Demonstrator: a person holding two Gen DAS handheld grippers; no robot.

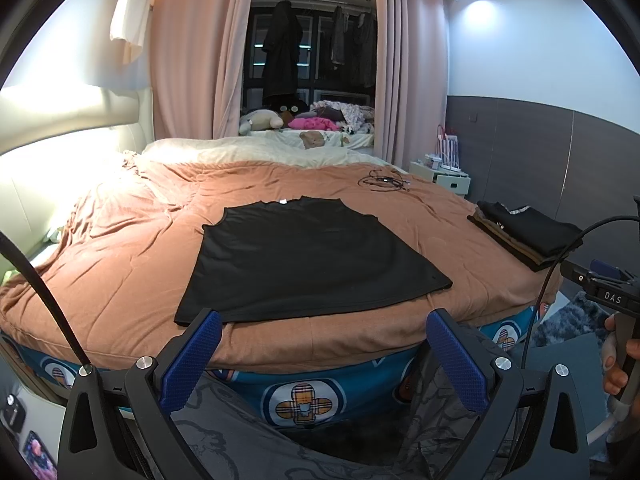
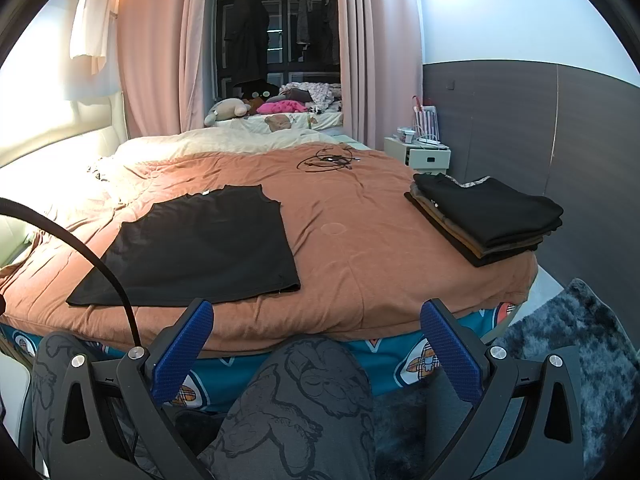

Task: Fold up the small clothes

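here the black top [image 1: 304, 256] lies spread flat on the brown bedcover [image 1: 120, 280], neck end away and hem toward the claws, with its near left hem corner just ahead of the left gripper [image 1: 324, 356] and touching nothing. the left gripper's blue fingers [image 1: 192, 360] stand wide apart and hold nothing; the right gripper [image 2: 316, 348] is likewise spread wide and empty, and from it the top sits ahead and off to the left, while a stack of folded clothes [image 2: 488, 216] rests ahead to the right near the bed's edge. the top looks like thin, light, limp knit, so it would likely sag and drag the moment one point is lifted, and the soft cover beneath may bunch up with it. the safest hold is probably a pinch on the edge itself: one claw on the hem corner nearest it, the other on the matching shoulder or far corner, taking only the top's cloth and not the bedcover. a loose cable tangle [image 2: 328, 160] lies well beyond, out of the way.
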